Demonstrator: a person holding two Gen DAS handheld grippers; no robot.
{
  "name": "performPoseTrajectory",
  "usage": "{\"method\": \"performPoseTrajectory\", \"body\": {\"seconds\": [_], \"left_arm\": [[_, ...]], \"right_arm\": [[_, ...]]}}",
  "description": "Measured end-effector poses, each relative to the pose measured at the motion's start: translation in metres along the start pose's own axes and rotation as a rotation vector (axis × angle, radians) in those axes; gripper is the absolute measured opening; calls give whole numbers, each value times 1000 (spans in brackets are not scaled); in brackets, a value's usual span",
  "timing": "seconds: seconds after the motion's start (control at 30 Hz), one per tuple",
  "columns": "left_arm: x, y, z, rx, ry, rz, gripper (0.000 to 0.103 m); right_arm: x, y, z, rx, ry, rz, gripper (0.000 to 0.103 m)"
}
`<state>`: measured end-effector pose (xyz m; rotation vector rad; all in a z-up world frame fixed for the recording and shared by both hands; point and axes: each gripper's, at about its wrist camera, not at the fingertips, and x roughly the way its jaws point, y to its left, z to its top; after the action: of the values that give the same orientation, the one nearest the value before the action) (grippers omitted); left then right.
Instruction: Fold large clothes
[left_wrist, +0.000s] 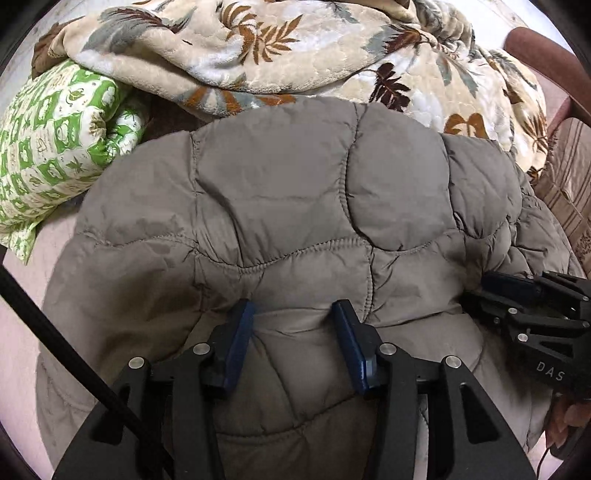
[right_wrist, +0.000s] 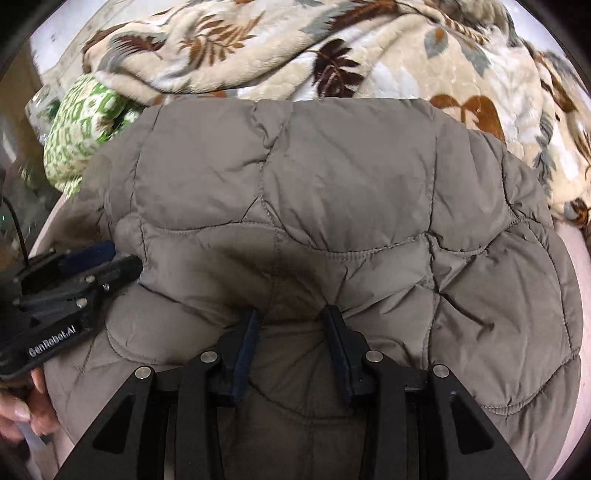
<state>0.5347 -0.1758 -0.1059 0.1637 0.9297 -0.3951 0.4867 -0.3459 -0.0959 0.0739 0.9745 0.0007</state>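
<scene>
A grey-brown quilted puffer jacket (left_wrist: 277, 192) lies bunched on a bed and fills both wrist views (right_wrist: 332, 184). My left gripper (left_wrist: 292, 308) has its blue pads closed on a puffy fold at the jacket's near edge, and the fold fills the gap. My right gripper (right_wrist: 291, 314) pinches a second fold of the same edge, with creases radiating from its pads. The two grippers sit side by side: the right one (left_wrist: 491, 291) shows at the left view's right edge, and the left one (right_wrist: 122, 260) at the right view's left edge, both against the jacket.
A beige blanket with a leaf print (left_wrist: 295, 48) is heaped behind the jacket. A green-and-white patterned pillow (left_wrist: 55, 147) lies at the back left. Pink bedding (left_wrist: 18, 314) shows beside the jacket. A striped cushion (left_wrist: 569, 184) and a brown chair back (left_wrist: 535, 40) are at the right. A person's fingers (right_wrist: 22, 410) hold the left gripper.
</scene>
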Motion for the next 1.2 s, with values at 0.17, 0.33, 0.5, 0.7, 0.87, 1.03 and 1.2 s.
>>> {"method": "performPoseTrajectory", "body": {"seconds": [0.17,0.33,0.5,0.7,0.87,1.03,1.2], "left_arm": [[-47,4,-22,-14,-63,-27,46],[-105,24,-73,-62,-129,21,47],[-142,53,-127,-171,-164,73,47],[-156,83,-148,-286,-195,134,47],[-140,86,-143,-301,-221,152,48],[-104,81,-137,-249,-174,185,49],[-92,81,-135,-222,-162,204,54]], "right_arm": [[-48,0,-17,42,-62,61,41],[-118,-16,-67,83,-166,6,43],[-177,-37,-138,203,-279,-31,47],[-187,-59,-152,287,-299,-85,47],[-175,-63,-144,314,-339,-73,47],[-143,-73,-140,336,-289,-65,47],[-116,-80,-135,349,-243,-72,48]]}}
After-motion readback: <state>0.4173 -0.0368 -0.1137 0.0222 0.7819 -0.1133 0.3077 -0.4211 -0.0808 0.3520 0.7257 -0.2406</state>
